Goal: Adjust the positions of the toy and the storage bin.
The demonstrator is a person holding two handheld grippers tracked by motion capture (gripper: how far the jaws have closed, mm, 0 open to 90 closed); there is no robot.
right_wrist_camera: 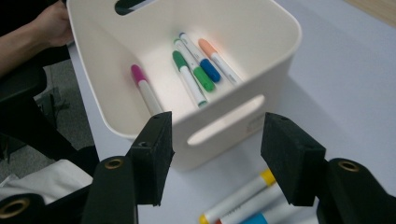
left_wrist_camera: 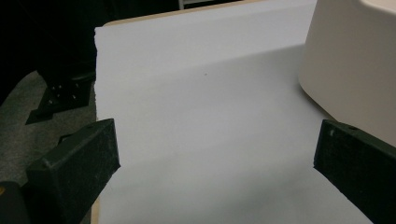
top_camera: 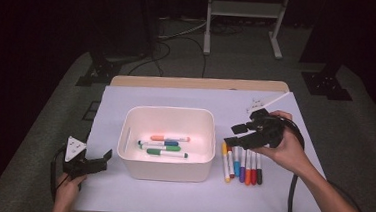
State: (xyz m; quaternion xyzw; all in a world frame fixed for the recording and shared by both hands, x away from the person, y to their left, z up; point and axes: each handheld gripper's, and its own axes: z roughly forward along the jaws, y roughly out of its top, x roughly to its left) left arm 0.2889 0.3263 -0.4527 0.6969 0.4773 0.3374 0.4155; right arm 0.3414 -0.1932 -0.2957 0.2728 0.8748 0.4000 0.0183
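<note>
A white bin (top_camera: 164, 170) stands mid-table with several markers in it, among them an orange one (top_camera: 170, 138) and a green one (top_camera: 167, 153). In the right gripper view the bin (right_wrist_camera: 233, 122) also holds a magenta marker (right_wrist_camera: 145, 91). A row of several markers (top_camera: 242, 166) lies just right of the bin. My right gripper (top_camera: 235, 134) hovers over the far end of that row, pointing at the bin, open and empty (right_wrist_camera: 215, 154). My left gripper (top_camera: 89, 159) rests left of the bin, open with nothing between its jaws (left_wrist_camera: 217, 158).
A white sheet (top_camera: 176, 97) covers the wooden table (top_camera: 197, 82). The bin's wall (left_wrist_camera: 345, 70) stands close to the left gripper's right jaw. Black stand bases (top_camera: 93, 74) and a white frame (top_camera: 242, 19) sit on the floor beyond the table.
</note>
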